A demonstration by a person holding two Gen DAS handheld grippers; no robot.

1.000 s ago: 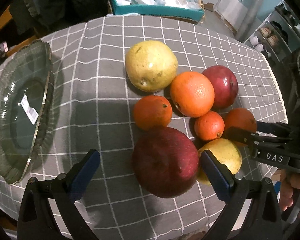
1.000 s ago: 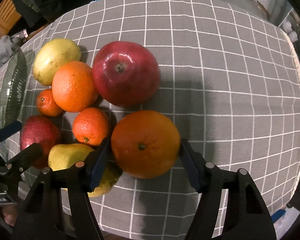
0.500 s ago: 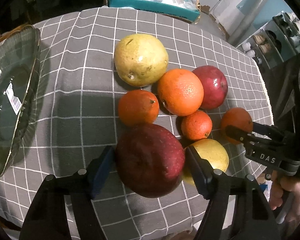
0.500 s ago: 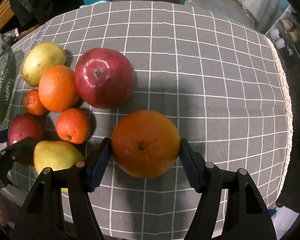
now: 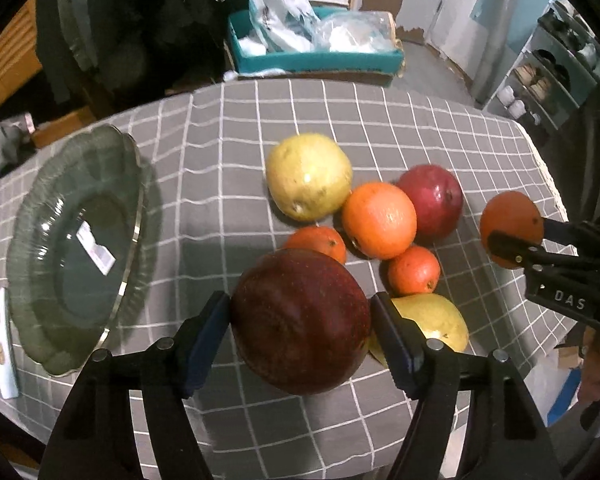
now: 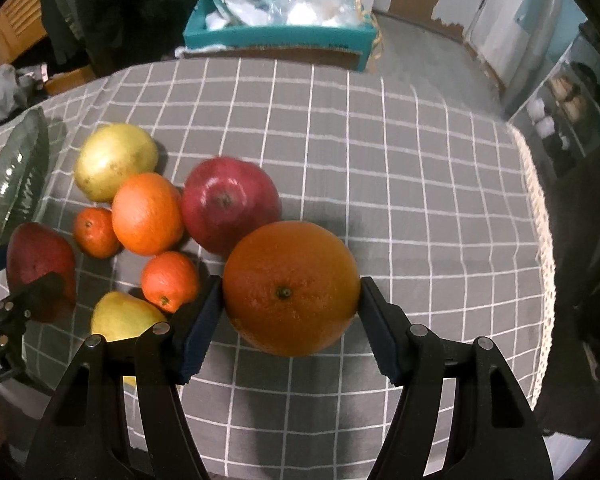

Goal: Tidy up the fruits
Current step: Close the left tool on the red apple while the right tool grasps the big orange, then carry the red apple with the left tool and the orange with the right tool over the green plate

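left gripper [image 5: 300,322] is clamped on a big dark red apple [image 5: 300,322] at bottom centre, right gripper [image 6: 291,292] squeezing a large round orange [image 6: 291,288], ribbed green glass plate [image 5: 40,216] sits far left

Dim overhead light, soft shadows, fisheye-warped edges.

Your backdrop: grey checked tablecloth [image 5: 228,128]. Teal box [image 5: 320,60] holding white plastic bags [image 5: 284,20] sits beyond the far table edge. White remote [image 5: 0,344] lies near left. Shelf unit [image 5: 556,64] stands at right.
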